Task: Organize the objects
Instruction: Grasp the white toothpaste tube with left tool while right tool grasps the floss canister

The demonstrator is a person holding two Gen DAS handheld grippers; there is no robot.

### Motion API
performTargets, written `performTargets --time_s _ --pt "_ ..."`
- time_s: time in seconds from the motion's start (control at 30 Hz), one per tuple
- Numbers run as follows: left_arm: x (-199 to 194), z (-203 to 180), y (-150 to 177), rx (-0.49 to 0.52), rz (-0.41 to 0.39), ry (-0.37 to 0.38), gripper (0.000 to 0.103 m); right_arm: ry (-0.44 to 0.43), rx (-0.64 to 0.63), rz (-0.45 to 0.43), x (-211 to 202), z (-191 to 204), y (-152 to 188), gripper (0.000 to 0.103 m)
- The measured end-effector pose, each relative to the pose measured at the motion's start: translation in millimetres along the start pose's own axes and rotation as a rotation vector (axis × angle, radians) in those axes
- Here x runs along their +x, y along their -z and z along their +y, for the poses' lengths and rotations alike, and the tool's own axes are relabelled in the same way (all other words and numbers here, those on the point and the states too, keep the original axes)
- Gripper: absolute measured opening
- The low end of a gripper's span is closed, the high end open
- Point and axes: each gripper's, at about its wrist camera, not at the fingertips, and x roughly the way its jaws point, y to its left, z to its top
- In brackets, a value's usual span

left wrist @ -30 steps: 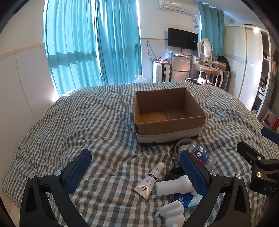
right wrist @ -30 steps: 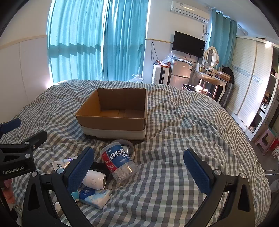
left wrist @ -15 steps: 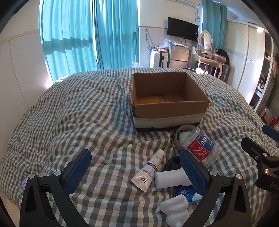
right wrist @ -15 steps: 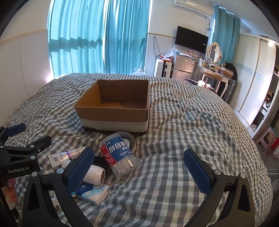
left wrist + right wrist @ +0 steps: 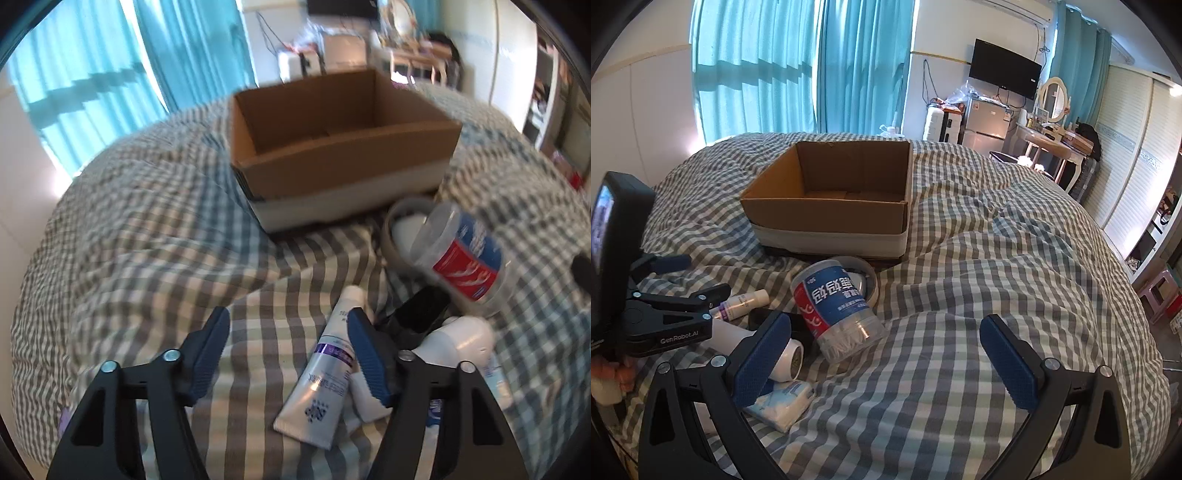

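An open cardboard box (image 5: 343,147) (image 5: 831,206) sits on the checked bedcover. In front of it lies a pile: a white tube with a purple band (image 5: 327,373) (image 5: 738,303), a clear jar of cotton swabs with a red and blue label (image 5: 461,254) (image 5: 836,306), a tape roll (image 5: 397,236) (image 5: 868,275), a white cylinder (image 5: 458,341) (image 5: 783,360), a black object (image 5: 421,310) and a tissue pack (image 5: 781,404). My left gripper (image 5: 288,354) is open, low over the bedcover, its right finger beside the tube. My right gripper (image 5: 882,363) is open and empty, right of the pile.
The checked bedcover (image 5: 997,277) spreads to the right of the pile. Teal curtains (image 5: 798,66) hang behind the bed. A fridge, a dressing table (image 5: 1045,144) and a wardrobe (image 5: 1134,155) stand far right.
My left gripper has dropped down and forward toward the tube and its fingers have narrowed. My right gripper has moved slightly closer to the pile, still wide open.
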Motion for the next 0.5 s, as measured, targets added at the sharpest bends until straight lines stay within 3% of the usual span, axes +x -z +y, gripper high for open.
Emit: performTargets --time_s 0.13,0.4,0.43,0.47,0.5 --pt "12 -7 8 0.047 0.042 0.066 0.065 0.001 -0.010 0.007 11 -2 -9 0.103" --pt "32 -23 13 0.114 0.118 0.107 0.065 -0.035 -0.079 0.088 52 9 -19 0.103" --pt "33 -21 12 0.111 0.120 0.117 0.054 -0.041 -0.083 0.102 59 10 -19 0.103" --pt "34 -20 12 0.104 0.118 0.113 0.035 -0.043 -0.087 0.109 62 11 -20 0.103" --pt "35 -18 12 0.091 0.122 0.091 0.031 -0.044 -0.093 0.117 67 12 -21 0.103"
